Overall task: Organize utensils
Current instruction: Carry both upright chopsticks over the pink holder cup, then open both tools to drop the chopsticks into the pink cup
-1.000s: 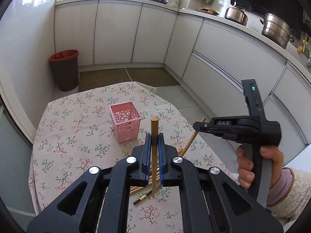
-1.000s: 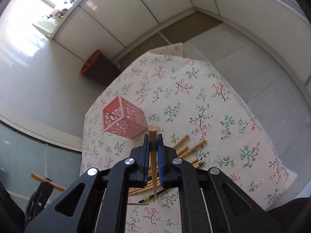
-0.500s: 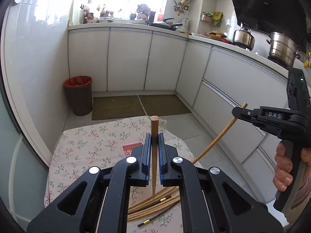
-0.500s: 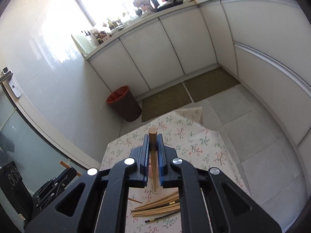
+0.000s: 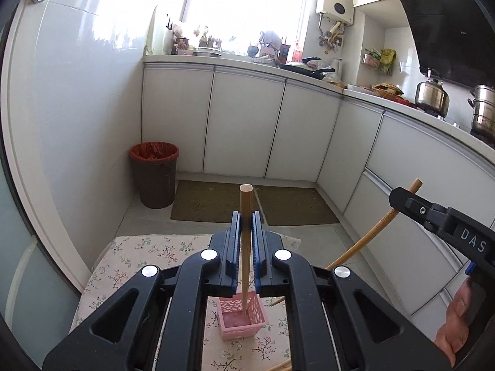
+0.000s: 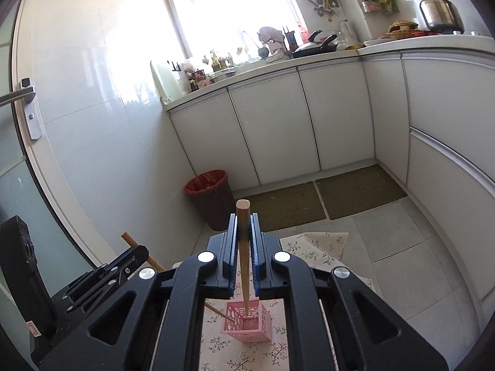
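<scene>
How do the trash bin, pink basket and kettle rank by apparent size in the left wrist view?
1. Trash bin, largest.
2. Pink basket, though the left claw covers part of it.
3. Kettle, smallest.
The basket sits nearest the lens and the kettle farthest, so this is apparent size only.

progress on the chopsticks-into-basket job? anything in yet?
Nothing visibly dropped in yet: the pink basket looks empty apart from held tips. In hand: left gripper and right gripper each clamp one chopstick, tips over it. Left: releasing both, plus loose chopsticks on the table.
</scene>
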